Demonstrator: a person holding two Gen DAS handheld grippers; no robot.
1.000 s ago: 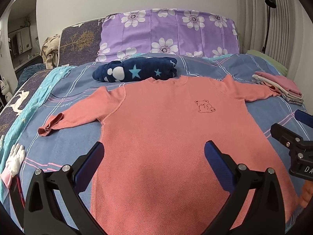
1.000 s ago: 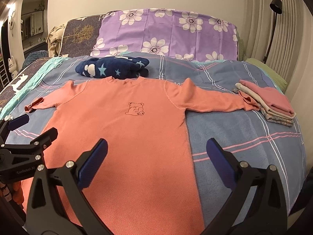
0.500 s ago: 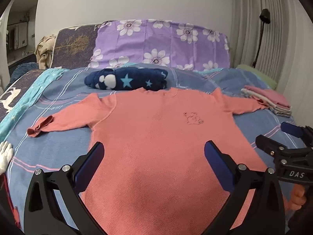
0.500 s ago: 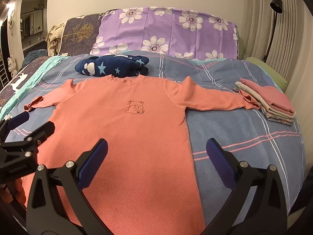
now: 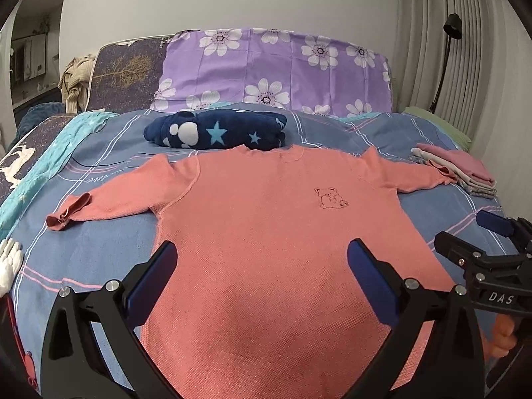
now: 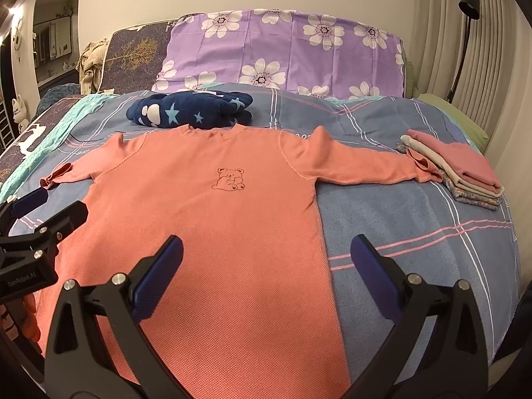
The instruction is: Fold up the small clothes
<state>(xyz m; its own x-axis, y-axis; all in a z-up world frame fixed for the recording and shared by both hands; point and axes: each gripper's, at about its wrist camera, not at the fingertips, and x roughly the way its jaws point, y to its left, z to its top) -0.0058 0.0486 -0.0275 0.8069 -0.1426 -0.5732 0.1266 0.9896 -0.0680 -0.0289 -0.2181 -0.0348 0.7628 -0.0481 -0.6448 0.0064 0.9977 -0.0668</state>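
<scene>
Bed point(image 5: 109, 242) with blue plaid cover filled both views. Purple flowered pillow point(image 5: 276, 69) stood along the head edge. Coral long-sleeve shirt point(image 5: 266, 232) lay flat, face up, across the bed's middle, collar toward the head edge, both sleeves spread out toward the side edges, hem at the foot edge under both claws. Small bear outline point(image 6: 230, 179) showed on its chest. Navy star blanket point(image 5: 216, 131), folded, sat just beyond the collar, touching it. Stack of folded clothes point(image 6: 455, 166) sat near the right edge, the shirt's right cuff touching it. Left cuff point(image 5: 68, 212) was bunched near the left edge. Left claw point(image 5: 262, 282) hung over the shirt's lower part, jaws wide apart, holding nothing. Right claw point(image 6: 266, 272) hung over the shirt's right hem side, jaws also spread wide, nothing between them. Contact with the fabric could not be told.
</scene>
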